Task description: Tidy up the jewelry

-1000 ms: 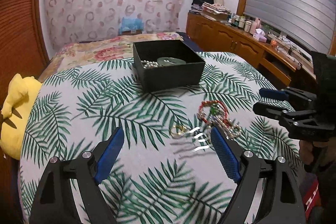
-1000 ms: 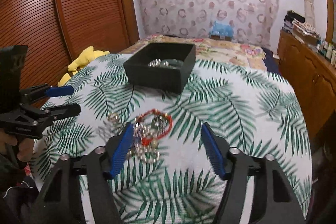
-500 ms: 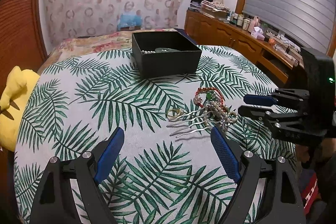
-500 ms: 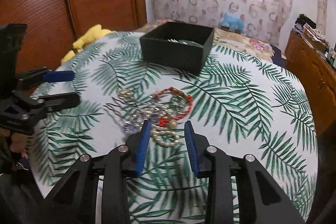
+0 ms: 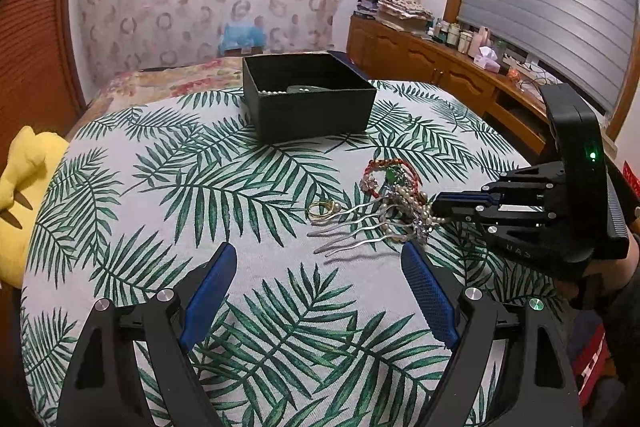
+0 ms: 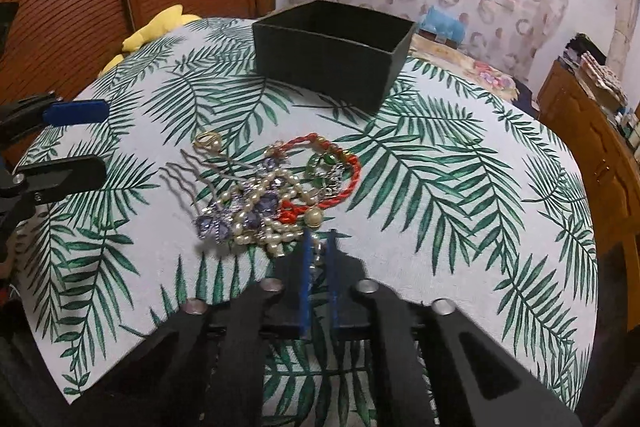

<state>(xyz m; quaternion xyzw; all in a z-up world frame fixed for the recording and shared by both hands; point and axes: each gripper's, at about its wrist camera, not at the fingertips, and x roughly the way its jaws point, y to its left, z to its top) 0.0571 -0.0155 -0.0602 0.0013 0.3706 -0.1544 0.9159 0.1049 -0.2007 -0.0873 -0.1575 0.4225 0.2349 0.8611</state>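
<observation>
Currently the right tool [image 6: 319, 251] has its jaws pressed together on a strand of the pearl necklace [image 6: 276, 223] at the near edge of the jewelry pile [image 5: 394, 199], pinching at the fringe so that one piece can likely be drawn free of the tangle. It points steeply down at the bench [image 6: 460, 187]. The left tool [image 5: 320, 291] hovers with its jaws spread wide and empty; the wavy hair comb [image 5: 352, 231] lies just ahead of its right finger. Further ahead, the gold ring [image 5: 320, 207] rests beside the pile. Beyond, well apart, the black box [image 5: 308, 105] stands open to receive pieces, already holding some.
</observation>
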